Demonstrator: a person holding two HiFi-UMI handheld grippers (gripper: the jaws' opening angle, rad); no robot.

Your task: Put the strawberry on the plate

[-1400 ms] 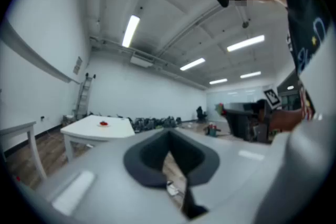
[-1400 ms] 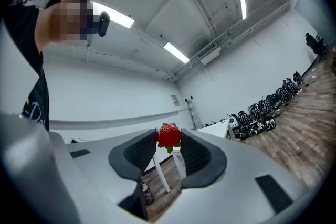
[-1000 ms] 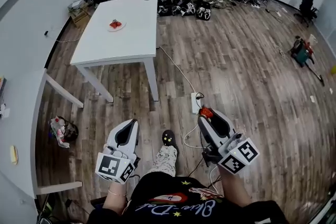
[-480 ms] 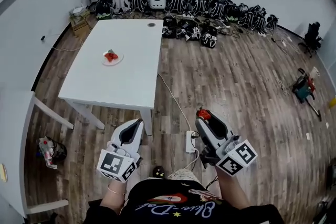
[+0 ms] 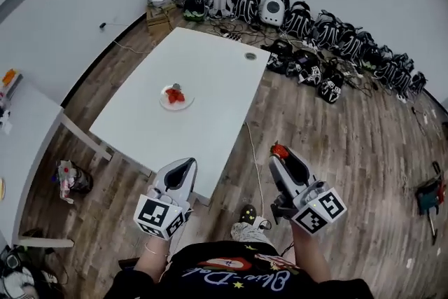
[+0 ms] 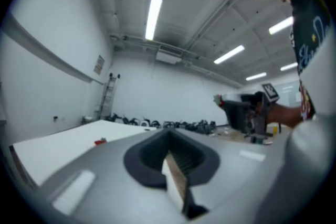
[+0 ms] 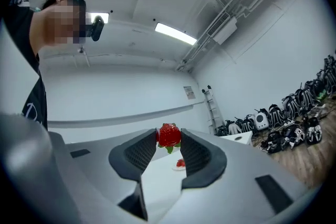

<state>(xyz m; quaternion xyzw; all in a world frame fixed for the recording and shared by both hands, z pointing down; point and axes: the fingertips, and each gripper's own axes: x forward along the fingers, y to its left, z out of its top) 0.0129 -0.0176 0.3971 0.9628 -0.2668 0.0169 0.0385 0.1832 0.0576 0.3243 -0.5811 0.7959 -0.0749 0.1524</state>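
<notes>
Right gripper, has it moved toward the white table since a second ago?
Yes. The right gripper, shut on the strawberry, has come toward the white table: far less floor separates them now.

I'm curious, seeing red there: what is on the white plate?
A small red thing, perhaps a strawberry, lies on the plate. The plate's middle beneath it is covered.

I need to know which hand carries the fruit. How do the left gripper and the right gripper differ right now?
The left gripper has its jaws closed together on nothing; the right gripper pinches a strawberry at its jaw tips. In the head view the left gripper shows against the table's near edge, the right gripper against the wood floor. Both have the same grey build and point forward.
</notes>
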